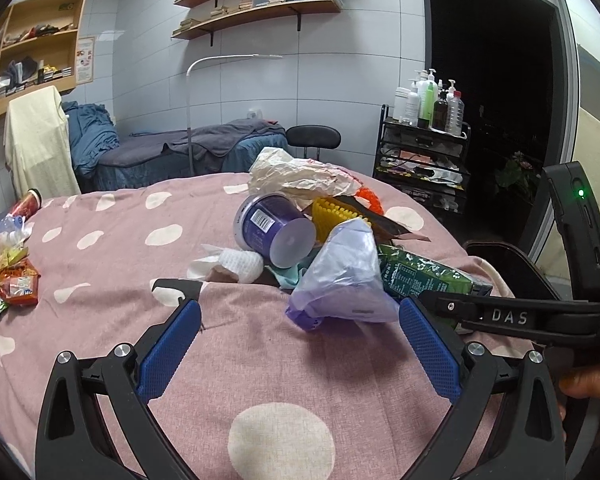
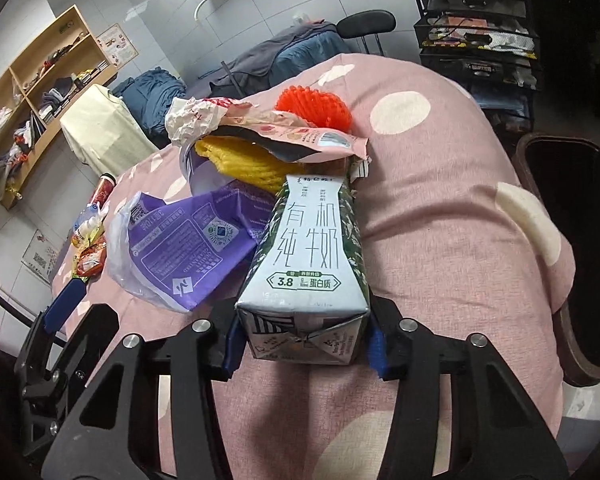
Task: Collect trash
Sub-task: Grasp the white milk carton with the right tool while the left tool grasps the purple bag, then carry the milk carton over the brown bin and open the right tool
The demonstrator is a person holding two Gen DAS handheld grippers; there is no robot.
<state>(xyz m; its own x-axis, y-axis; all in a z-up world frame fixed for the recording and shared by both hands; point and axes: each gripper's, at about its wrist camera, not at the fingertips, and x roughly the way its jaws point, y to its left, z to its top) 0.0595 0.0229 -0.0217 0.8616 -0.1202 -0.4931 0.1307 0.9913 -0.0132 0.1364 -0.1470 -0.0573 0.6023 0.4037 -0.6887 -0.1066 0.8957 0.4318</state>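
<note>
Clearly the right gripper (image 2: 304,344) has its blue pads clamped on the near end of the milk carton (image 2: 312,256), gripping by the one end that sticks out of the trash heap so the carton can slide free toward the dark bin (image 2: 572,240) just right of the pink spotted cover (image 2: 440,200). Meanwhile the left gripper (image 1: 300,320) hangs wide open and empty near the purple plastic bag (image 1: 340,276), probably waiting for it, though whether the bag touches the carton is hard to tell.

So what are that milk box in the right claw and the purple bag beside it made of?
The milk carton looks like coated paperboard: crisp folded seams, printed matte faces, faint sheen. The purple bag seems thin plastic film, judging by its glossy crinkles and translucent edge.
</note>
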